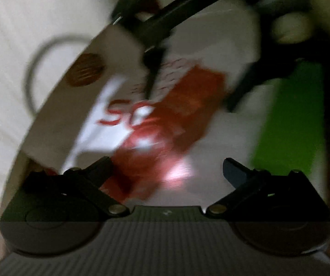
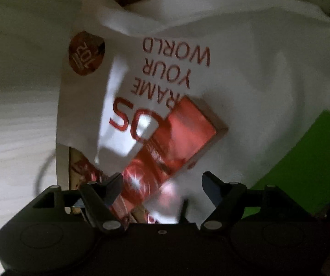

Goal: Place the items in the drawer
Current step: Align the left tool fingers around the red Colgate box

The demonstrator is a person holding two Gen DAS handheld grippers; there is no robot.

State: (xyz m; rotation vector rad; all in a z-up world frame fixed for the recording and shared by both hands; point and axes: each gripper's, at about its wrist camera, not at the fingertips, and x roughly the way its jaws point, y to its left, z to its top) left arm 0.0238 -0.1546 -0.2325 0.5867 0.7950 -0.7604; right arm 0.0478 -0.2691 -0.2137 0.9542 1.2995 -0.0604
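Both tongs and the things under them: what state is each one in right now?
Left tongs: open, empty.
Right tongs: open, empty.
White bag: lying crumpled, printed side up.
Red packet: lying flat on the bag, not gripped.
Green sheet: flat, partly under the bag.

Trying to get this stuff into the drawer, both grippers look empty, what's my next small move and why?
Probably ease the right gripper down and shut on the red packet: it lies loose on the white bag, partly between the open fingers.
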